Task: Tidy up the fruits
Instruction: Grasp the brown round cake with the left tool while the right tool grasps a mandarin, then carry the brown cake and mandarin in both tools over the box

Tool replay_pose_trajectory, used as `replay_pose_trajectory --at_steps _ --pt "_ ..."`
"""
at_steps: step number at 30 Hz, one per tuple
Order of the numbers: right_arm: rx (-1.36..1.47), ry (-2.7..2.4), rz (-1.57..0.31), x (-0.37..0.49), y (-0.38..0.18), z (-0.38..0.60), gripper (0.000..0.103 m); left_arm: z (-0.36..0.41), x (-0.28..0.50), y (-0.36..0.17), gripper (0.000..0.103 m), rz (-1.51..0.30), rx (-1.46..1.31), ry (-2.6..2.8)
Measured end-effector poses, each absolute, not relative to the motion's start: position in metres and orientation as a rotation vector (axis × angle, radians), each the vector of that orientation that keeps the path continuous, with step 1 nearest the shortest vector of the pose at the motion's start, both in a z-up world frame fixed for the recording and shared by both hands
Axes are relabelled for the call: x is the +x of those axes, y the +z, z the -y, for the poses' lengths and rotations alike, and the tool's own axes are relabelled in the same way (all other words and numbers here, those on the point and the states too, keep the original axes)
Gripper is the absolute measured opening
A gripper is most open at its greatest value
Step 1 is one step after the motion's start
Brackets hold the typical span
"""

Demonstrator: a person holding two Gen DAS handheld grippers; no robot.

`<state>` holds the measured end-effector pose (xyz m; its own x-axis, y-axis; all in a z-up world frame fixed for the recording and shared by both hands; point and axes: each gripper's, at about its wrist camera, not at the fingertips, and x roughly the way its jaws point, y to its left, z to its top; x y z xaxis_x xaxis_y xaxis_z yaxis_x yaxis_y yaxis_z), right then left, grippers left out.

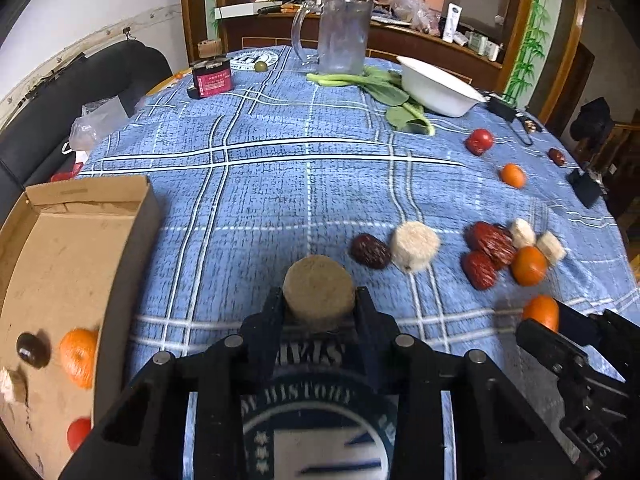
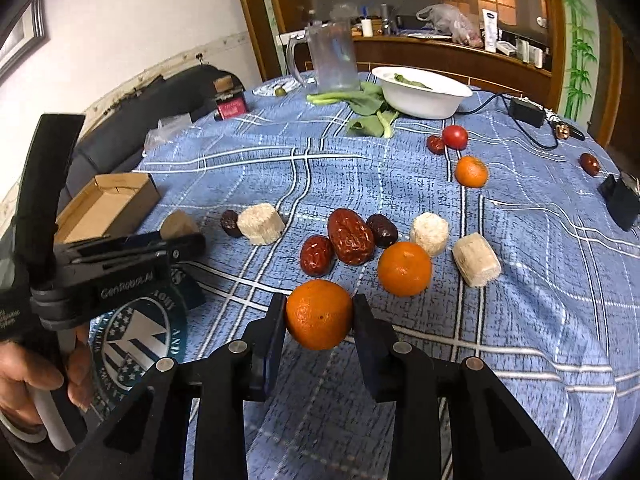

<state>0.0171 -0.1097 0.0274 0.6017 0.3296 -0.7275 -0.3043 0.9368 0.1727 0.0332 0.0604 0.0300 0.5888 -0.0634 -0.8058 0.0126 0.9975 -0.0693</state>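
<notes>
Two tools each pinch one item above the blue plaid surface [image 1: 280, 152]. The left tool [image 1: 319, 300] clamps a tan-brown cylinder [image 1: 319, 290] between its fingers, just right of the open cardboard box [image 1: 132, 240] at the near left. In the box lie a mandarin [image 1: 79, 356], a dark date [image 1: 33, 350] and a red fruit [image 1: 78, 432]. The right tool [image 2: 319, 316] grips an orange mandarin [image 2: 319, 314], near the loose pile in the middle: red dates [image 2: 350, 236], another mandarin [image 2: 404, 268] and pale cylinders [image 2: 476, 260]. Farther right sit a tomato [image 2: 455, 136] and a third mandarin [image 2: 471, 171]. A white bowl [image 2: 424, 96] and a clear jug [image 2: 334, 60] stand at the far edge.
</notes>
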Motion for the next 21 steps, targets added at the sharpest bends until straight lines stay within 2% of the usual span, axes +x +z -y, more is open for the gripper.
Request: replay_pose_trajectory --at_steps 21 --pt "0.066 0.386 -0.833 -0.031 0.036 0.093 0.036 -0.048 -0.035 0.054 0.034 -0.858 0.051 -0.059"
